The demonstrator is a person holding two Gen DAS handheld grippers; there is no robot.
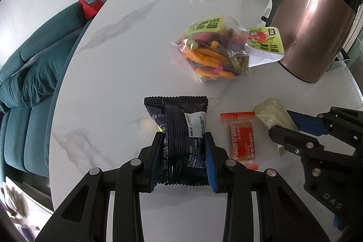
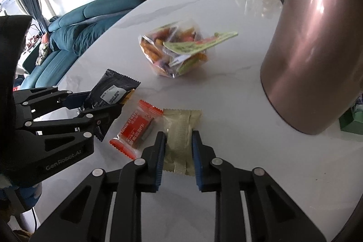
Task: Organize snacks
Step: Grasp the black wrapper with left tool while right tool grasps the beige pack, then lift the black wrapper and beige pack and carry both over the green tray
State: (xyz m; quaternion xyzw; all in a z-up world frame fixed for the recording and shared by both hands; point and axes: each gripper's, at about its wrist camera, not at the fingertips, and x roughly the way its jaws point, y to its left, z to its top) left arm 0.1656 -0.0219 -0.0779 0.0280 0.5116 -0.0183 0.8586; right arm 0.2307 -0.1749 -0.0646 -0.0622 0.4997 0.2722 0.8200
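Gripping two packets at once on the marble table (image 1: 118, 42): my left gripper (image 1: 184, 146) has its pads clamped on the sides of the black packet (image 1: 179, 119), near its lower half, and the right gripper (image 2: 178, 151) is closed across the beige packet (image 2: 181, 126), pads pressing its two long edges. Orange packet (image 1: 241, 137) lies flat between them, just beside the beige one, untouched. Clear bag of mixed snacks (image 1: 211, 54) sits further in, near the copper kettle (image 1: 317, 15), with a green label card (image 1: 267, 40) touching it. Handling guess: all of this is light, crinkly film, so weight is no issue, slip and crush are. Black packet looks ribbed, probably stacked biscuits inside, so side squeeze is fine but keep it gentle. Beige one looks soft and pillowy; hold mid-body, not the crimped seal. Clear bag is floppy and brittle inside; take it by the bunched top, not the belly. Can't tell whether either packet is lifted off the surface yet.
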